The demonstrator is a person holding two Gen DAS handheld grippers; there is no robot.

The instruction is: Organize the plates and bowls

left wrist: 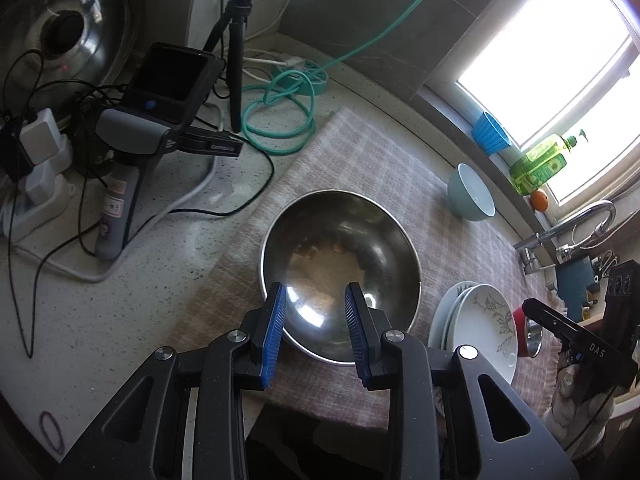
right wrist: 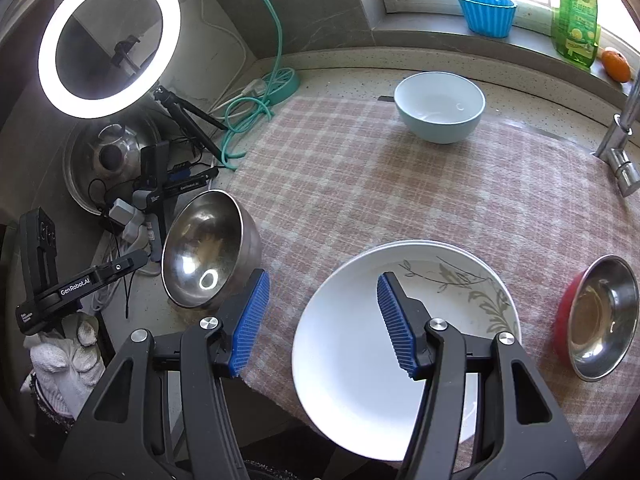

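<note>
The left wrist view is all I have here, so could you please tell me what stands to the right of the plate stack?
Observer: A small steel bowl with a red outside sits on the checked cloth, apart from the plate stack.
Operator: Thank you. Is the right hand-held gripper holding anything?
Observer: No, the right hand-held gripper is open over the near-left part of the top plate, nothing between its fingers.
Operator: Is the pale blue bowl empty?
Observer: Yes, the pale blue bowl stands upright with a bare white inside.
</note>
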